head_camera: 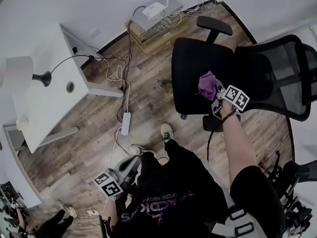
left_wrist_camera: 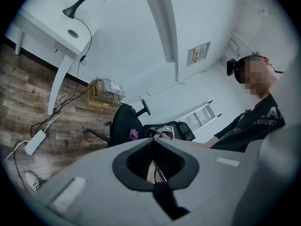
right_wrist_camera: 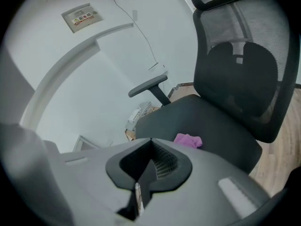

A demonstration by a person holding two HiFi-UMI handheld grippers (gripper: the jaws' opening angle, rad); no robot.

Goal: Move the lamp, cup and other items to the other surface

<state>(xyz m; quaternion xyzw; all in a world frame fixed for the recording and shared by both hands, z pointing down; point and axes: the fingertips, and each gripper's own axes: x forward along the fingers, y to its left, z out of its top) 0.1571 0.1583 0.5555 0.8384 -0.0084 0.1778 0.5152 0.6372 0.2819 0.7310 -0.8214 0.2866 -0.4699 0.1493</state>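
Note:
A purple cloth lies on the seat of the black office chair. My right gripper is just beside the cloth at its near edge, jaws shut with nothing between them; in the right gripper view the cloth sits on the seat just past the closed tips. The lamp, with a white shade and black gooseneck, stands on the white desk, and a small pale cup is near it. My left gripper hangs low by my leg, shut and empty.
A power strip and loose cables lie on the wood floor between desk and chair. A wooden crate with a router stands by the wall. A ladder leans behind the chair. My shoe is near the chair base.

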